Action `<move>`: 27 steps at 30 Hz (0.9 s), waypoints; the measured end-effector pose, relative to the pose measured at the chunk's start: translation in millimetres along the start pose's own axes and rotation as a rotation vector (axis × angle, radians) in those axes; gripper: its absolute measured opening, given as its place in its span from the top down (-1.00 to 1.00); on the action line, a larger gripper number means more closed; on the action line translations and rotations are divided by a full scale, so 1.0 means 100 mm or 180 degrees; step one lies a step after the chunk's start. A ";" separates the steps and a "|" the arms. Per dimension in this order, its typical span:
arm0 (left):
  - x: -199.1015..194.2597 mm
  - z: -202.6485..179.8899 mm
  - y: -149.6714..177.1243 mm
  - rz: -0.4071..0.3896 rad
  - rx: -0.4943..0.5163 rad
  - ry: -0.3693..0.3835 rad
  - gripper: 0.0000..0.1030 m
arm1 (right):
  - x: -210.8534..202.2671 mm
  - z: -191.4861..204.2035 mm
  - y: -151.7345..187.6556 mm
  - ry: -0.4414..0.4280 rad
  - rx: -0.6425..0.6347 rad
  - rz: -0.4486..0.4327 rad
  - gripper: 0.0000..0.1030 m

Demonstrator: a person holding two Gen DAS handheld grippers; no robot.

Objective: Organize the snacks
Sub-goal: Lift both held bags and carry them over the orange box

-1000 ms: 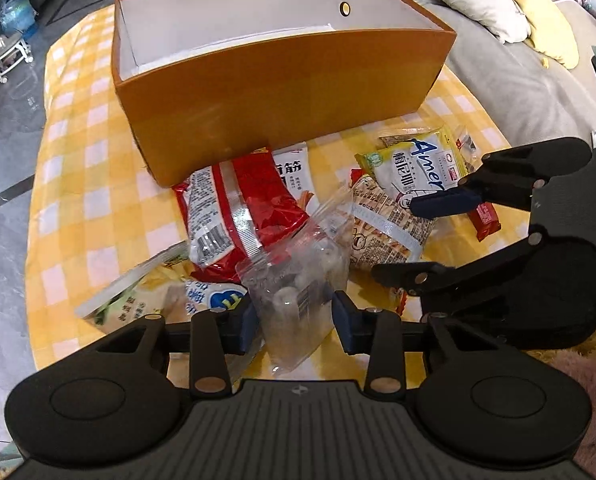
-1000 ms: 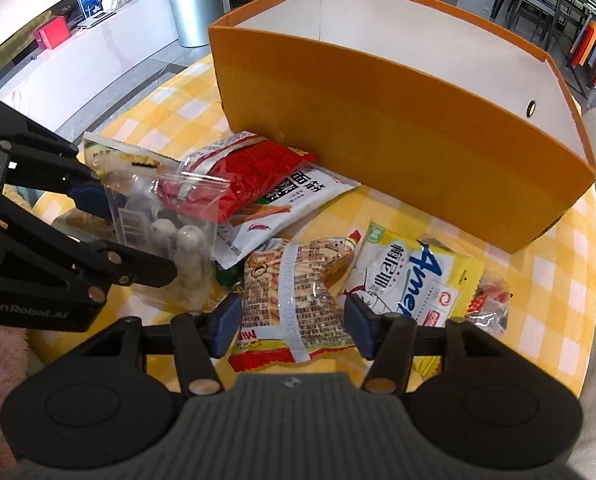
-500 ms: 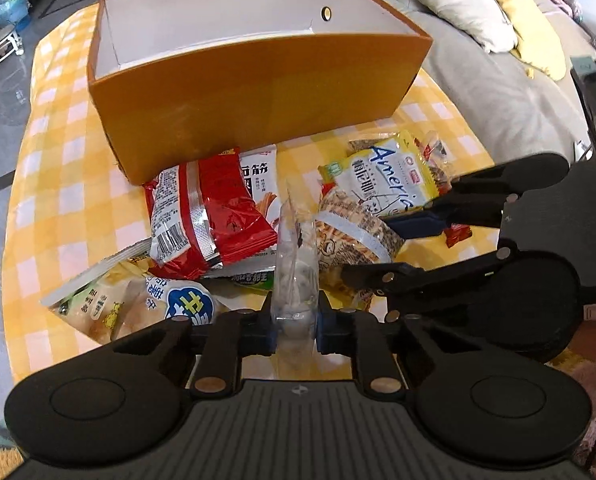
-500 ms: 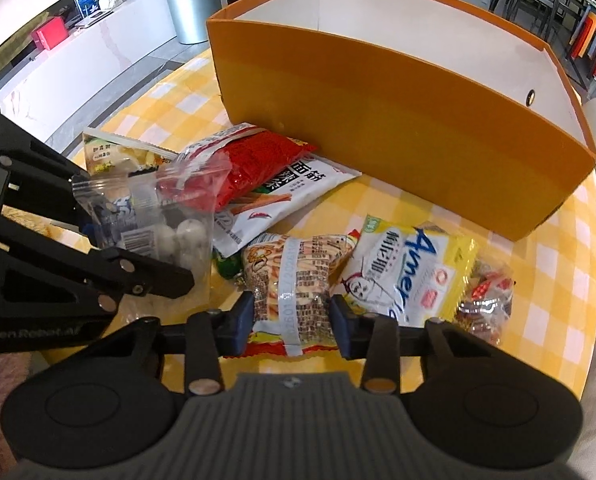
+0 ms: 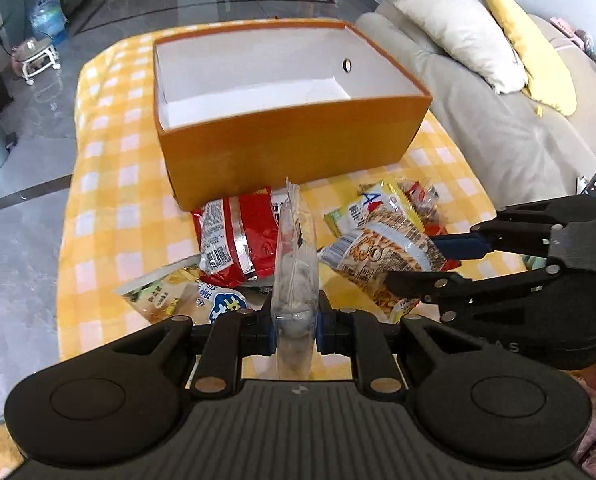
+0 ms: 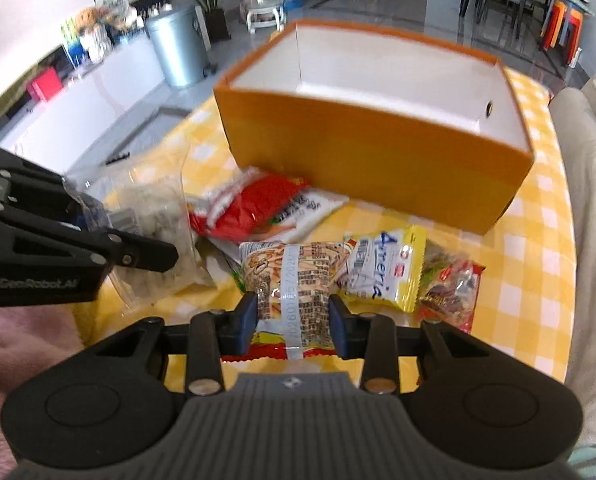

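Observation:
My left gripper (image 5: 295, 328) is shut on a clear plastic bag of white round snacks (image 5: 296, 248), which stands edge-on between the pads and is raised off the cloth. My right gripper (image 6: 294, 320) is shut on a brown patterned snack packet with a pale band (image 6: 294, 276), also lifted. From the right wrist, the left gripper (image 6: 130, 228) and its clear bag (image 6: 158, 216) show at the left. The left wrist view has the right gripper (image 5: 429, 264) at the right. An open orange box with a white inside (image 5: 290, 152) (image 6: 369, 152) stands behind the snacks.
A red packet (image 5: 238, 236), a yellow packet (image 6: 381, 272), a small candy bag (image 6: 449, 288) and a green-and-blue packet (image 5: 186, 296) lie on the yellow checked tablecloth (image 5: 114, 200). A sofa with cushions (image 5: 497, 120) runs along the table's right side.
Both grippers closed, the left on the clear bag and the right on the brown packet. Both then rose with their packets, so the box and table look lower and farther.

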State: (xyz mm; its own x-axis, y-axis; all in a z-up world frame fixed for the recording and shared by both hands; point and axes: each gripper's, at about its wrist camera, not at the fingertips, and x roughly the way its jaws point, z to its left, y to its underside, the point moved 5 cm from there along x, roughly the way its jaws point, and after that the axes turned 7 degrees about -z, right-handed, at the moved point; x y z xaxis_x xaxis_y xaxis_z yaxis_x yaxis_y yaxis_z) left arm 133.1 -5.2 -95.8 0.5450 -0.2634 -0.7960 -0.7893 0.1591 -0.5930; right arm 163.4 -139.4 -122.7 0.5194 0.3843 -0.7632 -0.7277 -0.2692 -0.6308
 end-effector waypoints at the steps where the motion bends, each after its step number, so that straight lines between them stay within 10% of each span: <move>1: -0.05 -0.01 -0.02 -0.0024 0.0003 -0.0018 0.65 | -0.07 0.01 -0.02 0.0006 0.0015 -0.0048 0.32; 15: -0.47 -0.09 -0.49 -0.0456 0.0031 -0.0068 0.64 | -0.81 -0.05 -0.50 0.0091 0.0227 -0.0596 0.32; 27: -0.27 0.06 -1.27 -0.0498 0.0041 -0.0081 0.64 | -0.58 -0.37 -1.25 0.0039 0.0516 -0.0684 0.31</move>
State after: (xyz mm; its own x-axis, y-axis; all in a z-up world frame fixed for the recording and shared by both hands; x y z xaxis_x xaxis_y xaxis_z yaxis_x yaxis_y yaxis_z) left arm 220.4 -12.8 0.7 0.6681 -0.2618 -0.6965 -0.6906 0.1301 -0.7114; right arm 241.2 -160.7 -5.1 0.6744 0.4066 -0.6163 -0.6618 -0.0372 -0.7488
